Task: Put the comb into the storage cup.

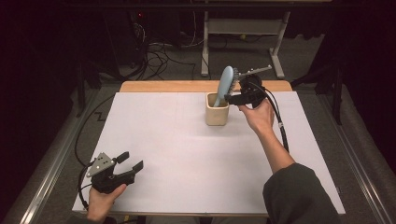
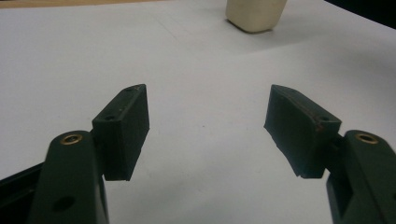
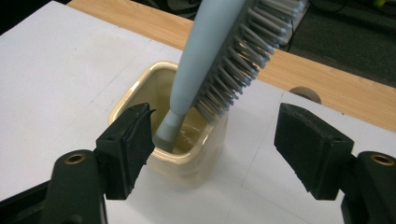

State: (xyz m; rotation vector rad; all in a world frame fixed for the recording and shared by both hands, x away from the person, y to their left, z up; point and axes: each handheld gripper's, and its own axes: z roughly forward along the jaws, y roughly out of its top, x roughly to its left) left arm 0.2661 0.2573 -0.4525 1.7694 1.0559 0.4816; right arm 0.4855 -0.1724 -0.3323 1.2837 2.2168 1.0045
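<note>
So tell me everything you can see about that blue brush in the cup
The brush is pale grey-blue, smooth like plastic or silicone, with a rounded back and rows of short matching bristles down one side. It stands handle-down in the cream cup, leaning on the rim, head tilted up toward the table's far edge. The right gripper sits beside it, jaws open, not gripping it.

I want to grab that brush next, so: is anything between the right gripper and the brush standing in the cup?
Nothing visible: the right gripper is open, and the brush leans in the cup between its jaws.
</note>
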